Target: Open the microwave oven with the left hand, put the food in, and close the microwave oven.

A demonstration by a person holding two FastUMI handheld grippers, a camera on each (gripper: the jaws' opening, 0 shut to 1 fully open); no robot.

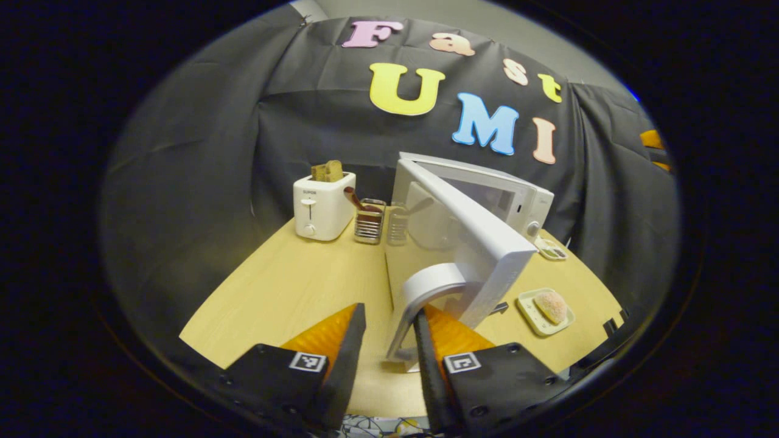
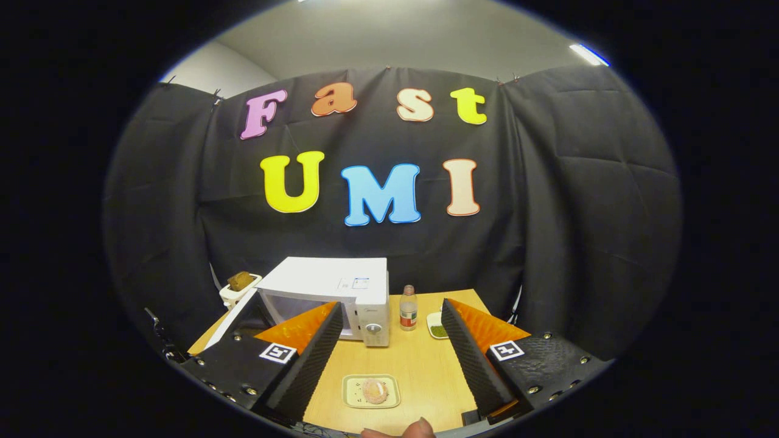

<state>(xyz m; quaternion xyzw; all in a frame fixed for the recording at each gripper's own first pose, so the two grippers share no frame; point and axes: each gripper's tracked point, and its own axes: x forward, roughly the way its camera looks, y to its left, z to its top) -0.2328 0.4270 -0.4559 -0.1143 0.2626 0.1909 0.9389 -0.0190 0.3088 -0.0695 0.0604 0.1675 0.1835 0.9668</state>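
The white microwave (image 1: 487, 188) stands at the back of the wooden table (image 1: 292, 286), its door (image 1: 481, 243) swung well out toward me. My left gripper (image 1: 389, 311) is open at the door's curved handle (image 1: 426, 286); the right-hand finger (image 1: 435, 340) is hooked behind the handle and the other stands apart. The food, a round pinkish bun (image 1: 552, 306), lies on a small plate (image 1: 528, 307) to the right of the door. In the right gripper view, my right gripper (image 2: 391, 307) hovers open above the bun (image 2: 375, 390) and its plate (image 2: 352, 392), in front of the microwave (image 2: 328, 280).
A white toaster (image 1: 322, 207) with bread and a metal utensil holder (image 1: 369, 222) stand left of the microwave. A small bottle (image 2: 408, 309) and a dish with something green (image 2: 437, 328) sit to its right. A person's fingertip (image 2: 420, 429) shows at the table's near edge.
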